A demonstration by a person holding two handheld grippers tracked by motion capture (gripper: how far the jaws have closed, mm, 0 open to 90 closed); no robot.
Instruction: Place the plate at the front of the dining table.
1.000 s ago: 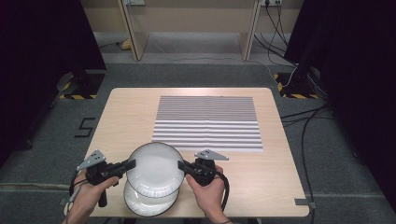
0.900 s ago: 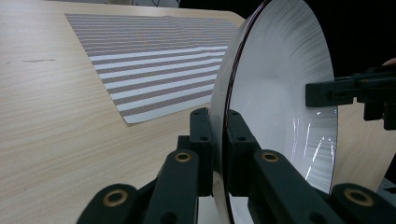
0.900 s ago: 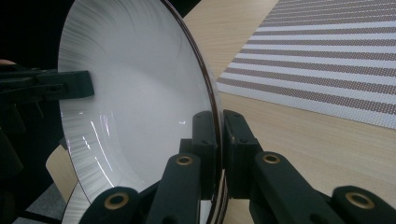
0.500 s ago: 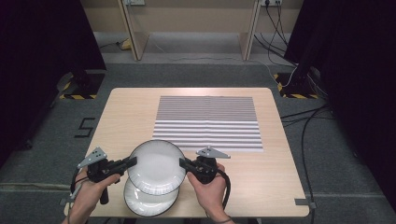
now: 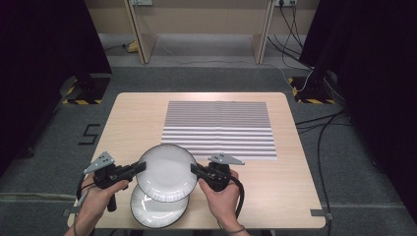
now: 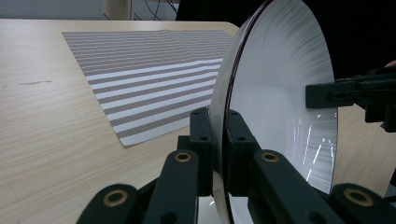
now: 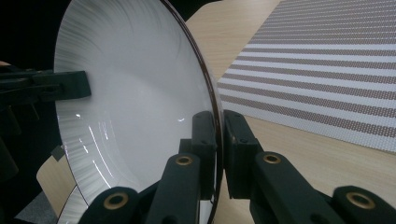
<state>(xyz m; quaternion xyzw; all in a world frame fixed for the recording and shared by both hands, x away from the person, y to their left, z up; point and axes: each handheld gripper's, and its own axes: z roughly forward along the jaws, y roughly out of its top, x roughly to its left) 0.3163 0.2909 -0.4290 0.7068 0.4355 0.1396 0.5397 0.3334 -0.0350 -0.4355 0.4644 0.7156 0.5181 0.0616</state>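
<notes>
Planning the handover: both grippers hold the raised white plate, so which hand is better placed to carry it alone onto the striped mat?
Probably the right gripper: it grips the round white plate's rim on the side nearer the grey striped placemat. The left gripper clamps the far rim and would reach across.

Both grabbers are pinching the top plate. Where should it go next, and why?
Probably carry it forward and set it on the striped mat. The left gripper and right gripper each clamp a rim of the top plate, held above the lower plate, and the mat lies bare just ahead.
</notes>
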